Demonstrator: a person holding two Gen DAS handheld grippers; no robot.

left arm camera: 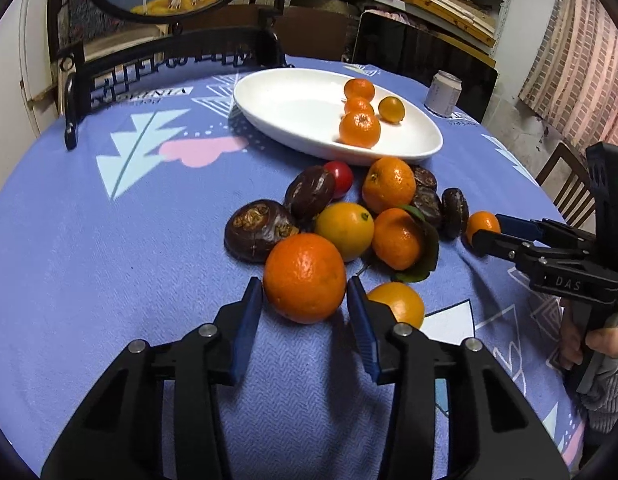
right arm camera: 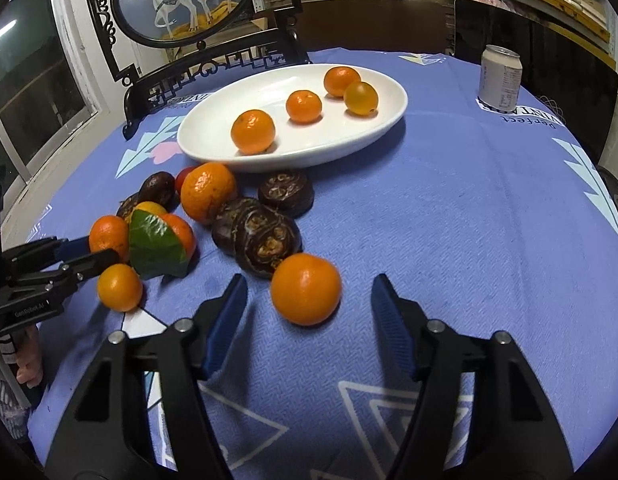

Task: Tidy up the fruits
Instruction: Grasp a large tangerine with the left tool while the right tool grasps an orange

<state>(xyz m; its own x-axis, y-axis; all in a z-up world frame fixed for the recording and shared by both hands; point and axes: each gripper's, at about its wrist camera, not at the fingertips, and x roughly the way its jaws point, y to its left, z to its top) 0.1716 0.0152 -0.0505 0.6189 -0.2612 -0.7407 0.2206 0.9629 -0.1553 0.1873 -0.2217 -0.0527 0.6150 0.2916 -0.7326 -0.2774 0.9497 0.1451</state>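
A white oval plate (left arm camera: 293, 120) (right arm camera: 213, 132) holds several small oranges. In front of it lies a pile of oranges, dark brown water chestnuts (left arm camera: 257, 230) (right arm camera: 265, 240) and a red fruit (left arm camera: 341, 176). My left gripper (left arm camera: 305, 292) is open with its jaws on either side of a large orange (left arm camera: 305, 278), which rests on the cloth; it also shows in the right wrist view (right arm camera: 109, 244). My right gripper (right arm camera: 307, 292) is open around a small orange (right arm camera: 306, 288), also on the cloth; it also shows in the left wrist view (left arm camera: 483, 226).
The round table wears a blue patterned cloth (left arm camera: 109, 280). A drink can (right arm camera: 501, 78) (left arm camera: 443, 92) stands at the back right. A black carved stand with a round deer picture (right arm camera: 181, 4) stands at the back left. A leafy orange (right arm camera: 165, 240) lies in the pile.
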